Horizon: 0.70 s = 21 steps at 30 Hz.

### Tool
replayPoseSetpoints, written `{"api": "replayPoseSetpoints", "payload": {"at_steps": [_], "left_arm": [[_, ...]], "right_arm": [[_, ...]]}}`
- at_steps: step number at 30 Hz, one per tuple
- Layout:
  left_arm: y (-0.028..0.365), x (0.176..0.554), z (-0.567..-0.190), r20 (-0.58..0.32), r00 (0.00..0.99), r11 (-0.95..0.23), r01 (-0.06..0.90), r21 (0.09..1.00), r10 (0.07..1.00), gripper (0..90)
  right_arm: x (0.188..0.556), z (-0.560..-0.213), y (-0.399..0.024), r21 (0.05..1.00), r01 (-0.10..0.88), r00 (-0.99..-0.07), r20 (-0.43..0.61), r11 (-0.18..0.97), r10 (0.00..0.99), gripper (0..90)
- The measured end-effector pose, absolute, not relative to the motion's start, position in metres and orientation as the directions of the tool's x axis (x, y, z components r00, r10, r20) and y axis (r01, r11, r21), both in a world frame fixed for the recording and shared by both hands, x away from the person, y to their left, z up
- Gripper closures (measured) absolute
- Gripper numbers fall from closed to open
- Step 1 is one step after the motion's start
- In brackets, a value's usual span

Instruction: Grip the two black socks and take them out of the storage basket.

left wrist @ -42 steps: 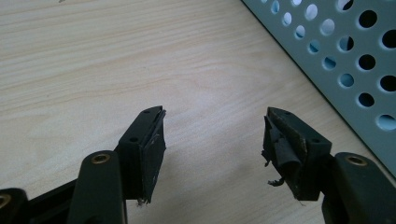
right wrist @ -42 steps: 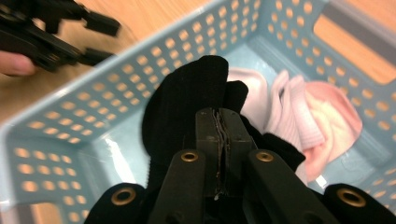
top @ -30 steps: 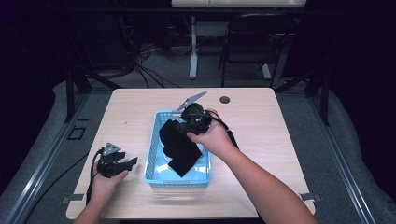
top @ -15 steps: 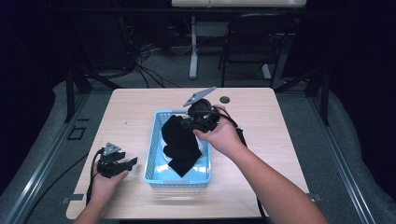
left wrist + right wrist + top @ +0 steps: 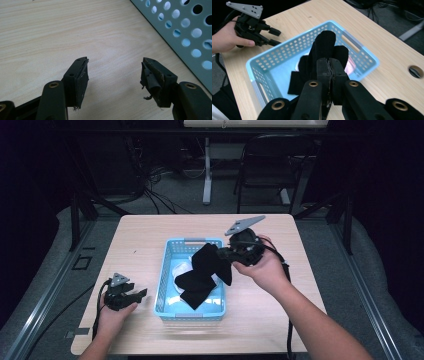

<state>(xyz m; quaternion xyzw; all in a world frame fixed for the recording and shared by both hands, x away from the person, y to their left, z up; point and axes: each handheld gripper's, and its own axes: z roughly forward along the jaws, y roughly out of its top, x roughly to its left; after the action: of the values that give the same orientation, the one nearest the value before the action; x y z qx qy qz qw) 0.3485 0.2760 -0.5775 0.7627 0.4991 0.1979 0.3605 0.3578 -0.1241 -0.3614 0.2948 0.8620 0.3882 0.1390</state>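
1. Right gripper (image 5: 226,256): held in the person's right hand (image 5: 262,267) above the right rim of the basket, with a grey three-cornered plate on top. Jaws pressed together on a fold of black cloth; in the right gripper view the gripper (image 5: 329,65) shows its two pads meeting on the fabric.

2. Black cloth (image 5: 202,272): pinched at its upper edge, lifted, hanging down into the basket. Its lower end looks to rest on the basket floor. In the right gripper view the cloth (image 5: 324,45) rises as a folded bunch above the jaws.

3. Basket (image 5: 165,285): light blue plastic with perforated walls, standing near the middle of the table. A pale round item lies on its floor, partly covered by the cloth; its kind cannot be told.

4. Left gripper (image 5: 135,295): held in the left hand (image 5: 112,312), low over the table just left of the basket, well apart from the cloth. Jaws stand apart, nothing between them; the left gripper view shows the gripper (image 5: 113,72) over bare wood, the basket wall (image 5: 185,32) beside it.

5. Table (image 5: 145,235): light wood top, with a small round hole (image 5: 415,71) near its far right corner.
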Motion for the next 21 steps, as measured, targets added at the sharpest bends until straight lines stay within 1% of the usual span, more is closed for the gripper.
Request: {"api": "replayPoseSetpoints", "payload": {"at_steps": [1,2,11,15,21], "left_arm": [[0.276,0.349,-0.578,-0.057,0.423,-0.243,0.619,0.747,0.904,38.9],[0.276,0.349,-0.578,-0.057,0.423,-0.243,0.619,0.747,0.904,38.9],[0.275,0.348,-0.578,-0.058,0.422,-0.244,0.625,0.741,0.905,38.9],[0.275,0.348,-0.578,-0.056,0.420,-0.244,0.626,0.740,0.906,38.9],[0.275,0.348,-0.578,-0.056,0.420,-0.245,0.628,0.739,0.906,38.9]], "right_arm": [[0.353,-0.359,-0.138,0.756,0.406,-0.775,-0.012,0.514,0.632,87.8],[0.353,-0.359,-0.138,0.756,0.406,-0.775,-0.012,0.514,0.632,87.8],[0.336,-0.358,-0.192,0.769,0.447,-0.711,-0.005,0.457,0.703,87.8],[0.331,-0.361,-0.207,0.769,0.461,-0.688,-0.005,0.442,0.726,87.8],[0.328,-0.367,-0.219,0.770,0.472,-0.668,-0.005,0.430,0.744,87.8]]}}
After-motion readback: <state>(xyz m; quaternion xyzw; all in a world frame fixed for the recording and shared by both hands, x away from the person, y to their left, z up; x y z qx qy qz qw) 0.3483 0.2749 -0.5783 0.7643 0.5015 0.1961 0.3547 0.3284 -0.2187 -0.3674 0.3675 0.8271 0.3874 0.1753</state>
